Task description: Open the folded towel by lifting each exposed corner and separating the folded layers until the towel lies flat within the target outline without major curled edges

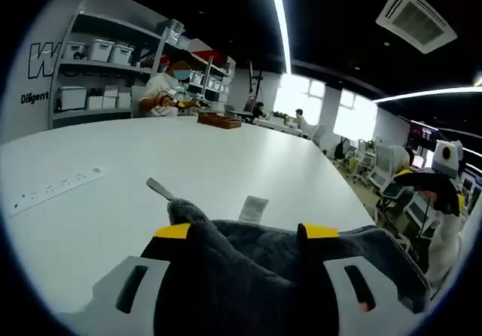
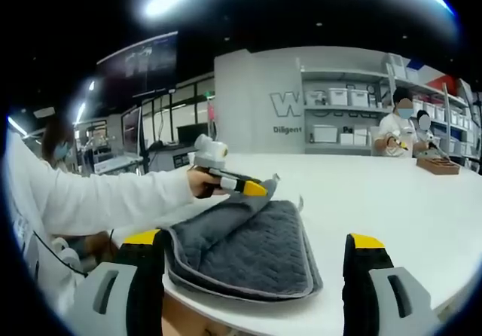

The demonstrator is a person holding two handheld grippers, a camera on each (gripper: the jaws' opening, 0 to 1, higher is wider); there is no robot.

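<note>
On the white table (image 2: 392,200) lies the folded dark grey quilted towel (image 2: 248,253). Left gripper (image 2: 256,188) is clamped on its far corner, lifting it. Right gripper (image 2: 252,276) has jaws wide apart.

Large white table (image 1: 226,155), white power strip (image 1: 56,187) lying on it, small paper tag (image 1: 254,209), brown wooden box (image 1: 219,121) far across, seated person in white (image 1: 167,91) behind it, shelving with white storage bins (image 1: 98,50), ceiling light strip (image 1: 280,19), ceiling air vent (image 1: 416,18), bright windows (image 1: 297,99)
</note>
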